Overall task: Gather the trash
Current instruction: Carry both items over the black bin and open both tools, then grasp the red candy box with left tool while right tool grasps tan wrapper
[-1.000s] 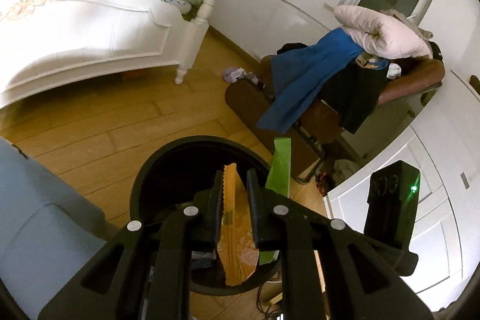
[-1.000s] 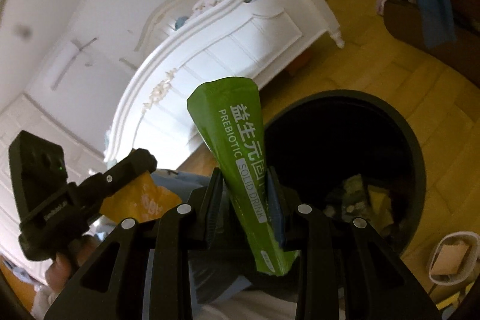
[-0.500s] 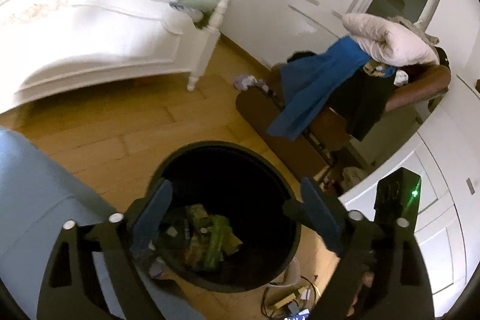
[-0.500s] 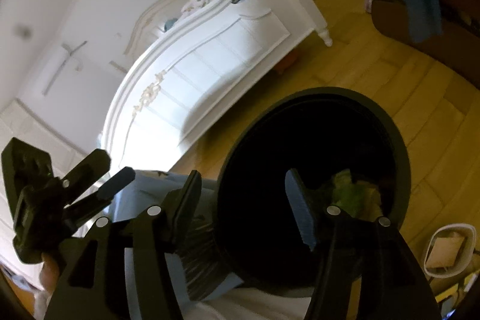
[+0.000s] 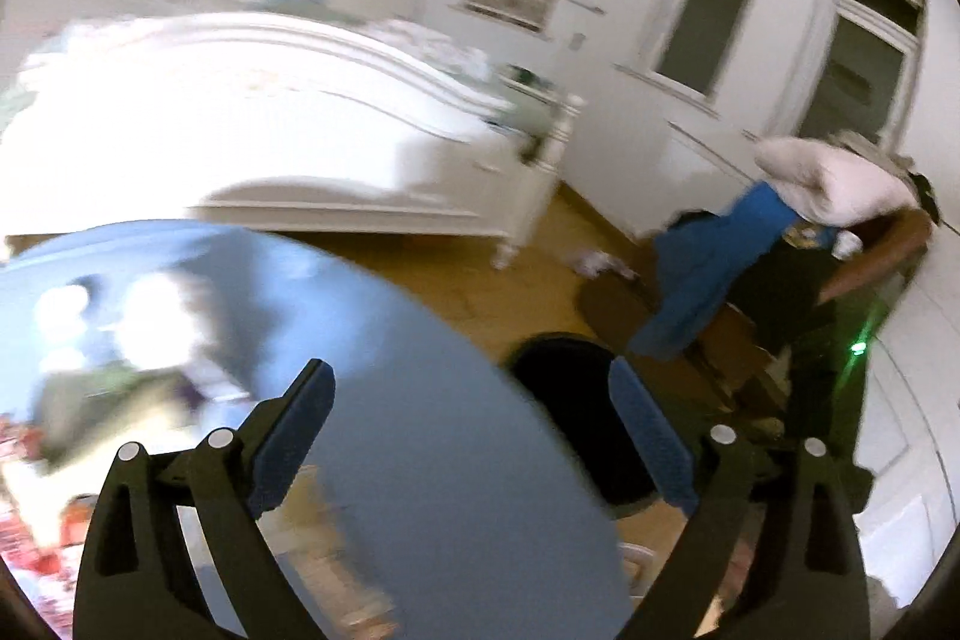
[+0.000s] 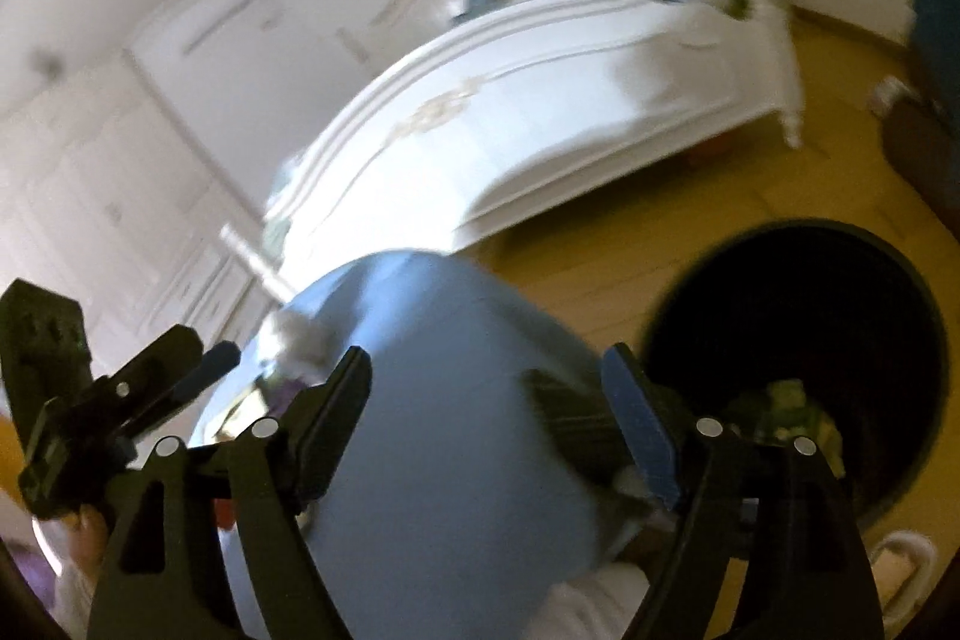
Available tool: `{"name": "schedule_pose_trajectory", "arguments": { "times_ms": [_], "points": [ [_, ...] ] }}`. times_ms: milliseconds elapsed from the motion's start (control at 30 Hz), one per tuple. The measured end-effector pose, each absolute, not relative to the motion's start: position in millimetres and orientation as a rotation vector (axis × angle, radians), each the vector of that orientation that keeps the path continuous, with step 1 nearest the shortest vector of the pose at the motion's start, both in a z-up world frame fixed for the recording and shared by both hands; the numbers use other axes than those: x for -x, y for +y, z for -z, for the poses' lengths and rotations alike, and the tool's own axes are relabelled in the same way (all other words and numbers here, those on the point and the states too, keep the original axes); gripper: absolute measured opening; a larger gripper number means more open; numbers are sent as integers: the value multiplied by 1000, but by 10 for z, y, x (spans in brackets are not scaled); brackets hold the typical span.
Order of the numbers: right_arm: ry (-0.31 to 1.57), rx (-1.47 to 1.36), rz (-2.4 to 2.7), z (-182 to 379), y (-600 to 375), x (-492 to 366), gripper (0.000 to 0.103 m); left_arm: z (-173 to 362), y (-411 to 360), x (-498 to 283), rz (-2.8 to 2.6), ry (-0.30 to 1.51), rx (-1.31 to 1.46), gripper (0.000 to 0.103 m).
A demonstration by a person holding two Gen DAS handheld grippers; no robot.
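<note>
The black trash bin (image 6: 798, 316) stands on the wood floor at the right, with a green packet (image 6: 792, 400) and other wrappers lying in it. In the left wrist view the bin (image 5: 570, 376) peeks out behind the round blue table (image 5: 420, 430). My left gripper (image 5: 471, 400) hangs over that table, jaws opening wide, nothing between them. My right gripper (image 6: 483, 370) is also over the blue table (image 6: 450, 490), just left of the bin, jaws opening and empty. The left gripper (image 6: 204, 346) shows at the far left. Blurred trash (image 5: 120, 388) lies on the table's left part.
A white bed (image 5: 270, 130) fills the back. A brown chair draped with a blue cloth (image 5: 708, 268) and a pale pillow (image 5: 828, 184) stands right of the bin. White cupboards (image 6: 90, 196) line the left wall. A small white basket (image 6: 900, 568) sits on the floor by the bin.
Both grippers opened and dropped the orange packet and the green packet into the bin. Both have since lifted and swung left, away from the bin, over the blue table.
</note>
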State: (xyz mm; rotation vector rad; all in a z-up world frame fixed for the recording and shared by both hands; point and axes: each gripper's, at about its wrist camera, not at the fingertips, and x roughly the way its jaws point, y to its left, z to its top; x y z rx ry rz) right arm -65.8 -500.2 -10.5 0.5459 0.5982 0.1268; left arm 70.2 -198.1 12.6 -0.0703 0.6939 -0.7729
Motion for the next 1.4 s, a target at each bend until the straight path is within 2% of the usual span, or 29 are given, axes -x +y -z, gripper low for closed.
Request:
{"name": "schedule_pose_trajectory", "arguments": {
  "times_ms": [167, 367, 467, 700, 733, 767, 867, 900, 933, 1167, 1233, 1300, 1333, 1400],
  "points": [
    [631, -368, -272, -79, -4291, 406, 81, -98, -1146, -731, 611, 697, 105, 92],
    [670, 45, -511, -343, -3266, 20, 80, 94, -320, -787, 500, 757, 99, 92],
    [667, 303, -600, -357, -2771, -163, 74, 185, -130, -819, 482, 790, 60, 92],
    [738, 742, -724, -23, -2043, -595, 73, 282, -16, -848, 523, 810, -25, 92],
    [758, 741, -741, 11, -2037, -646, 66, 301, -23, -850, 527, 811, -32, 92],
    [774, 705, -767, 1, -2053, -697, 54, 326, -29, -876, 530, 812, -39, 92],
    [821, 691, -714, 18, -2101, -807, 26, 376, -37, -958, 530, 823, -46, 92],
    [827, 667, -713, 30, -2090, -765, 24, 392, -30, -978, 531, 825, -47, 92],
    [829, 636, -706, 13, -2147, -766, 18, 402, -38, -1001, 530, 827, -50, 92],
    [811, 255, -592, -227, -2645, -616, 16, 486, -216, -1214, 503, 829, -133, 90],
    [808, 125, -585, -253, -2745, -543, 16, 528, -278, -1279, 514, 852, -151, 70],
    [795, 57, -572, -239, -2812, -444, 16, 593, -314, -1359, 512, 882, -146, 59],
    [792, 34, -568, -234, -2833, -398, 16, 634, -310, -1412, 501, 902, -143, 54],
    [787, -13, -562, -202, -2870, -322, 16, 624, -286, -1427, 486, 896, -137, 51]
  ]
}}
